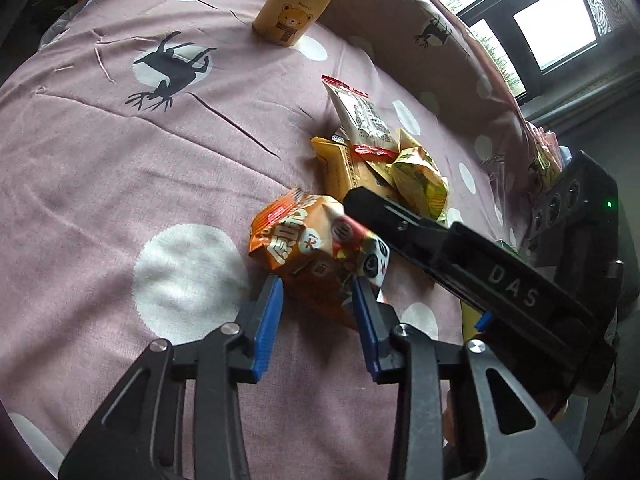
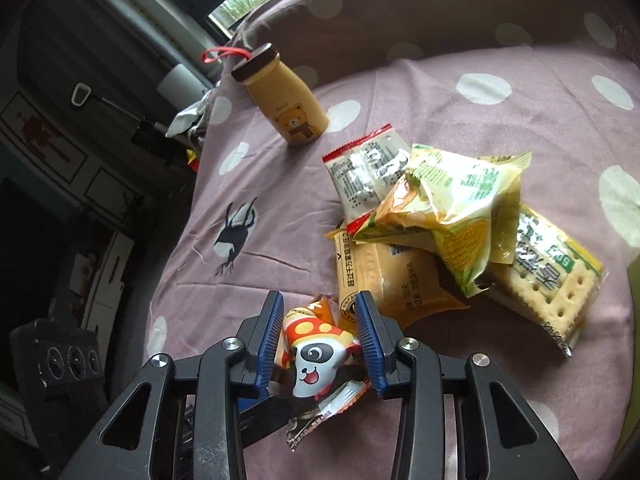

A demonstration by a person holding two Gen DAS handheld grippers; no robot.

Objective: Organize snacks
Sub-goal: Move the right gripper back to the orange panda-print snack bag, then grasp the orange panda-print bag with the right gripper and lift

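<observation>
An orange snack bag with a panda (image 1: pixel 316 256) sits on the pink dotted cloth (image 1: pixel 120 184). My left gripper (image 1: pixel 318 300) is shut on its near end. My right gripper (image 2: pixel 320 320) is also around the same bag (image 2: pixel 316 356), its blue pads (image 2: pixel 366 336) at the panda end; its black finger shows in the left wrist view (image 1: pixel 400 224). Behind lies a pile of snacks: a red-edged white packet (image 2: pixel 364 176), yellow-green corn bags (image 2: pixel 452 208), a tan packet (image 2: pixel 384 276) and a cracker pack (image 2: pixel 552 280).
A yellow bear bottle (image 2: pixel 284 100) with a dark lid stands at the far side of the cloth. A pillow in the same fabric (image 2: pixel 400 12) lies behind the pile. A window (image 1: pixel 556 28) and dark furniture (image 2: pixel 60 160) lie beyond the cloth's edge.
</observation>
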